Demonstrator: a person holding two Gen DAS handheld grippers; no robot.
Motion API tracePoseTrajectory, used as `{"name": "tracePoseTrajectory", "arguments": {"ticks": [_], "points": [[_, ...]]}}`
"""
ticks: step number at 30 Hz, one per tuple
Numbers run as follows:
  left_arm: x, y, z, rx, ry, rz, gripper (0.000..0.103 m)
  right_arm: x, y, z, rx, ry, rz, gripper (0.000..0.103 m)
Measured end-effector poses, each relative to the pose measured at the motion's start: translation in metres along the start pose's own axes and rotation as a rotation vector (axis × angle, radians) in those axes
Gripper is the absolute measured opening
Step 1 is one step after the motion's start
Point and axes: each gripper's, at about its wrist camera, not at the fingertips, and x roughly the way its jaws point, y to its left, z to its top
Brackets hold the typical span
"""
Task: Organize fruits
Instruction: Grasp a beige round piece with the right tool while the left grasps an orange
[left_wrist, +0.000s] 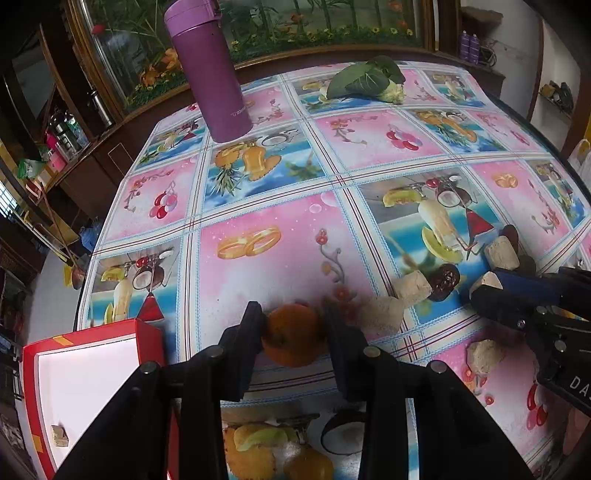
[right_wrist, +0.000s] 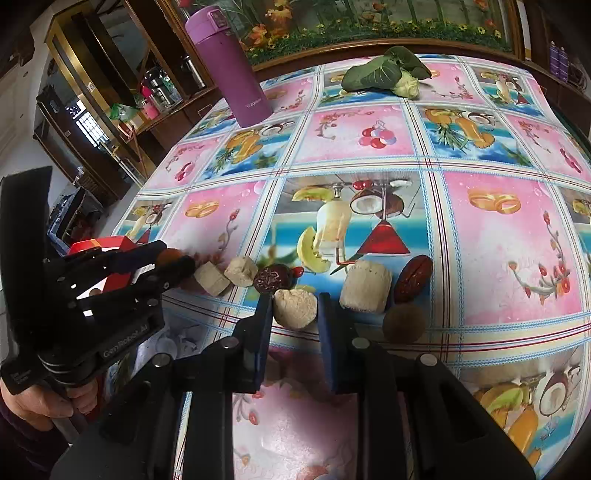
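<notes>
My left gripper (left_wrist: 291, 310) is shut on a small orange fruit (left_wrist: 293, 343), held low over the fruit-print tablecloth. To its left lies a red box (left_wrist: 92, 328) with a white inside, with one small beige piece (left_wrist: 59, 435) in it. The right wrist view shows that gripper (right_wrist: 173, 258) from the side, the orange fruit (right_wrist: 168, 256) at its tips and the red box (right_wrist: 99, 245) behind. My right gripper (right_wrist: 295, 301) is shut on a beige chunk (right_wrist: 295, 312) resting on the cloth. In the left wrist view it (left_wrist: 485, 286) enters from the right with the chunk (left_wrist: 487, 281).
More beige chunks (right_wrist: 365, 291), a dark dried piece (right_wrist: 271, 278), a red-brown date (right_wrist: 413, 278) and a round brown fruit (right_wrist: 404, 323) lie close around the right gripper. A purple flask (left_wrist: 212, 70) and a leafy vegetable (left_wrist: 365, 79) stand at the far side. The table edge runs along the left.
</notes>
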Motion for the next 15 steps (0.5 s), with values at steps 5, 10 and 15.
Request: {"name": "tracePoseTrajectory", "arguments": {"ticks": [5,10,15], "points": [[0.0032,-0.0021,-0.0027,0.017,-0.003,-0.007,0.066,-0.0004,0.0007,-0.0003,-0.003,0.0,0.002,0.027],[0.0017,0.0008,-0.0035,0.013,-0.012,-0.028,0.066,-0.0008,0.0027,-0.0009,-0.005,0.0,0.004,0.026],[0.0018,-0.0043,-0.0061,0.054,-0.031,-0.005,0.061,-0.0009,0.0033,-0.0011,-0.004,0.003,0.006,0.026]]}}
